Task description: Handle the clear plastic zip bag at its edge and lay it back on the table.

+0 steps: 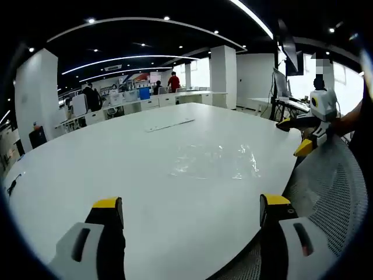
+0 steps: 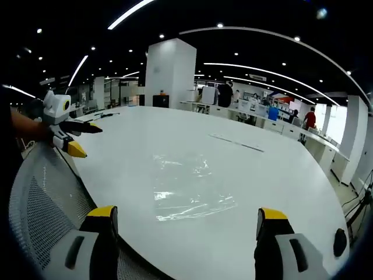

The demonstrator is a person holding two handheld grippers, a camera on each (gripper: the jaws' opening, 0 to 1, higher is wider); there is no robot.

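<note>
Left gripper view: the left gripper (image 1: 191, 211) hovers over the near edge of a large white table (image 1: 116, 157), its yellow-tipped jaws wide apart and holding nothing. The clear plastic zip bag (image 1: 214, 161) lies flat and crinkled on the tabletop ahead of the jaws, apart from them, with nothing touching it. At the right of the frame the right gripper (image 1: 298, 135) enters from the table's far side, jaws parted, beside a grey mesh chair back (image 1: 326, 186). A thin flat strip (image 1: 170, 124) rests farther along the table, well beyond the bag.

Right gripper view: the right gripper (image 2: 183, 220) is poised at the table edge with jaws spread and empty. The bag sits just ahead on the white surface, its nearest edge lifted slightly and catching the light. The left gripper appears at the frame's left, jaws open, above the mesh chair back.

The step in hand looks to be the approach to the bag's edge. To do it well, a gripper should come in low and nearly flat to the table, slip one jaw under the raised edge and close on the rim alone, since thin film tends to slide away or bunch when pushed.
</note>
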